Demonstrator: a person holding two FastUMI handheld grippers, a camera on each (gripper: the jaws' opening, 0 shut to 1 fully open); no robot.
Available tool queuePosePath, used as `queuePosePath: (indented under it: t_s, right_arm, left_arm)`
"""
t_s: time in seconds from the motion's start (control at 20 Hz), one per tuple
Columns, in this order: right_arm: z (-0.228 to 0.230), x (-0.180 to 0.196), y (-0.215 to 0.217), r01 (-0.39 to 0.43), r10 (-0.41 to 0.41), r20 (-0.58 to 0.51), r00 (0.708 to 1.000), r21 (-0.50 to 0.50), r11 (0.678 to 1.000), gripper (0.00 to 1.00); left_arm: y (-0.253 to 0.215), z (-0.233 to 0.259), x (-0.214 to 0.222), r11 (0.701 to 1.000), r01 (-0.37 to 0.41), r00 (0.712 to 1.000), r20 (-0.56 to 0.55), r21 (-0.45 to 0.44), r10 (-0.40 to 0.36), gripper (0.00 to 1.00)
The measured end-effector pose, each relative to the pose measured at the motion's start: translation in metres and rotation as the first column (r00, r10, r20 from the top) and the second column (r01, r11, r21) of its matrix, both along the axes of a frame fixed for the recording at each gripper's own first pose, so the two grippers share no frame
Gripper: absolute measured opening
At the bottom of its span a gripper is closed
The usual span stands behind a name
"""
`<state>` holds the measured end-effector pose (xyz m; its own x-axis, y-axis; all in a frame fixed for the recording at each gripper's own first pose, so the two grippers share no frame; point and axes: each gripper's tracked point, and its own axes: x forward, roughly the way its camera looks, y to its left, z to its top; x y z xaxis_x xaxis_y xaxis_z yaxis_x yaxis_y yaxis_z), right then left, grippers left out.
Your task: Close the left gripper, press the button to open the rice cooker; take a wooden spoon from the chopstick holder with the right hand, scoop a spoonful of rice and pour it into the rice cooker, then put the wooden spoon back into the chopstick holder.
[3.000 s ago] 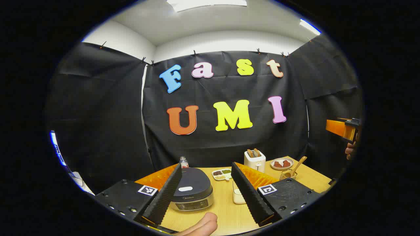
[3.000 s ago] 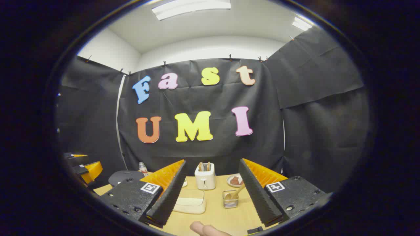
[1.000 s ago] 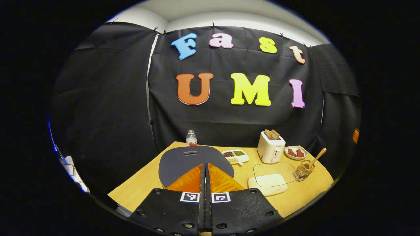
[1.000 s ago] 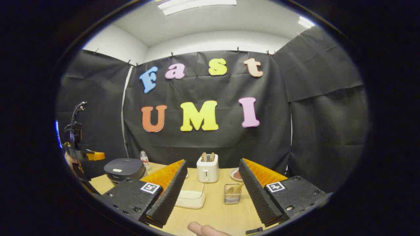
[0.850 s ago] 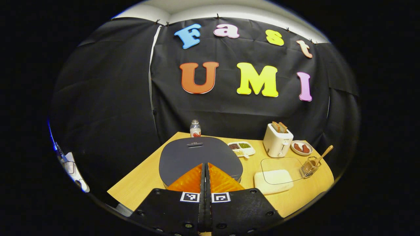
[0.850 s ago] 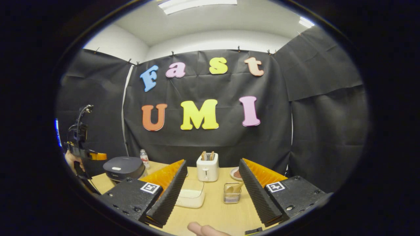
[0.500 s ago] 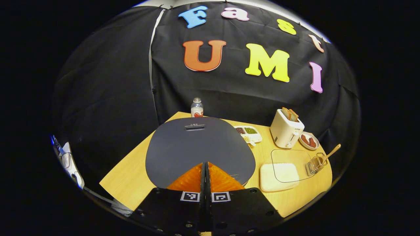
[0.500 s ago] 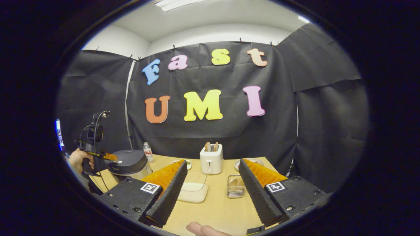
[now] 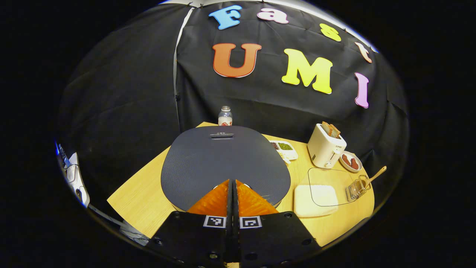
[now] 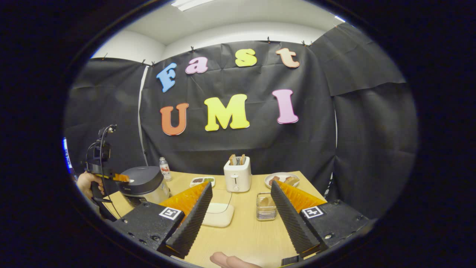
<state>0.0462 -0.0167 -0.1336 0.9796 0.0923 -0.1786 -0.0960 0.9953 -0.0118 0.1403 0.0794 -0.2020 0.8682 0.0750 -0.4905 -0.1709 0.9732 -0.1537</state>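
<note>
Since three seconds ago the left gripper point(image 9: 232, 182) has pressed its jaws together and come down over the front of the rice cooker point(image 9: 223, 160), whose dark lid now looms much larger in the left gripper view; the joined tips sit at the lid's front edge, and whether they touch the button cannot be told. From the right gripper view the left gripper point(image 10: 121, 178) is seen at the cooker's point(image 10: 143, 185) near side, held by a hand point(image 10: 86, 184), with the lid down. The right gripper point(image 10: 241, 186) hangs above the counter's point(image 10: 241, 230) near edge with its jaws spread wide and nothing between them. The chopstick holder point(image 10: 266, 211) stands on the counter toward its right edge, with the wooden spoon point(image 9: 373, 175) in it, handle leaning outward. A lidded tray of rice point(image 9: 315, 194) lies between the cooker and the holder. A toaster point(image 10: 238, 178) stands near the far edge.
</note>
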Motion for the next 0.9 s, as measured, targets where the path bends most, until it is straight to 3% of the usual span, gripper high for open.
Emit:
queuePosePath:
  t_s: [0.3,0.35,0.4,0.55,0.6,0.75,0.85,0.9]
  right_arm:
    - [-0.002,-0.01,0.0,0.011,-0.011,-0.021,1.0,-0.018,1.0,1.0]
    - [0.001,-0.013,-0.002,0.018,-0.019,-0.013,1.0,-0.02,1.0,0.96]
    - [0.001,-0.016,-0.004,0.025,-0.025,-0.007,1.0,-0.021,0.999,1.0]
    - [-0.004,-0.02,-0.007,0.04,-0.04,-0.005,0.999,-0.03,0.999,1.0]
    - [-0.008,-0.022,-0.007,0.043,-0.044,-0.01,0.999,-0.032,0.999,0.96]
    - [-0.016,-0.02,-0.008,0.049,-0.05,-0.029,0.998,-0.024,0.999,1.0]
    - [-0.023,-0.018,-0.011,0.058,-0.059,-0.042,0.997,-0.021,0.998,1.0]
    - [-0.027,-0.016,-0.012,0.061,-0.062,-0.046,0.997,-0.021,0.998,1.0]
  left_arm:
    - [-0.001,0.001,-0.001,1.0,0.009,1.0,0.007,-0.019,-0.009,0.0]
    - [0.001,0.006,-0.003,1.0,0.013,1.0,0.017,-0.027,-0.012,0.0]
    - [0.001,0.015,-0.007,0.999,0.015,0.999,0.036,-0.039,-0.014,0.0]
    - [0.01,0.062,-0.015,1.0,-0.023,0.978,0.207,0.015,0.019,0.0]
    - [0.013,0.085,-0.02,0.999,-0.035,0.962,0.271,0.034,0.025,0.0]
    - [-0.014,0.121,-0.041,1.0,0.025,0.938,0.345,0.017,-0.03,0.57]
    - [-0.012,0.13,-0.048,0.999,0.005,0.922,0.387,0.046,-0.022,0.95]
    - [-0.013,0.133,-0.055,0.998,0.002,0.919,0.394,0.066,-0.028,0.95]
